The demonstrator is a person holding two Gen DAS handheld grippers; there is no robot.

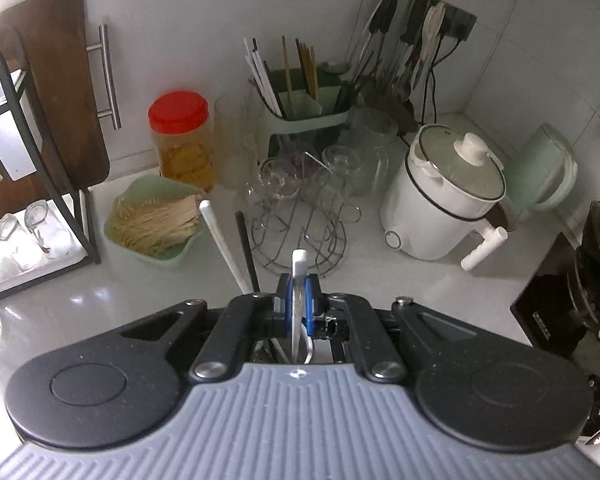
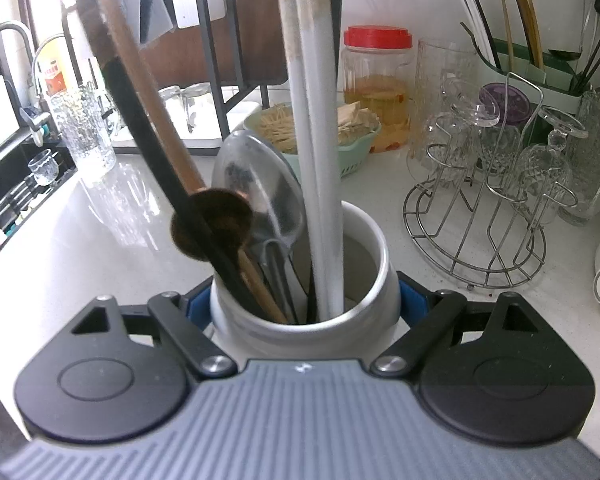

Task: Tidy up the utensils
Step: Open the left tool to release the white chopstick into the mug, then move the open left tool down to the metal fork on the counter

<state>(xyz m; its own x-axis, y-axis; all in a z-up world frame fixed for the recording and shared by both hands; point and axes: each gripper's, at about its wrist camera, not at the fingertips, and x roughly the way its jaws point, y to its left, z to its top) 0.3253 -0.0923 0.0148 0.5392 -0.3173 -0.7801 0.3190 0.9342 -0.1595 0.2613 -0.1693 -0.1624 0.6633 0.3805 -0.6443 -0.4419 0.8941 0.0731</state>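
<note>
In the left wrist view my left gripper is shut on a white chopstick, whose tip pokes up between the blue pads. Beside it, another white chopstick and a black one rise from below the gripper. In the right wrist view my right gripper is shut on a white cylindrical holder, a blue pad pressing each side. The holder contains a wooden spoon, a metal spoon, white chopsticks and a black chopstick.
A green utensil caddy with chopsticks stands at the back wall, under hanging utensils. A wire glass rack, red-lidded jar, green noodle bowl and white cooker crowd the counter. A sink lies at the left.
</note>
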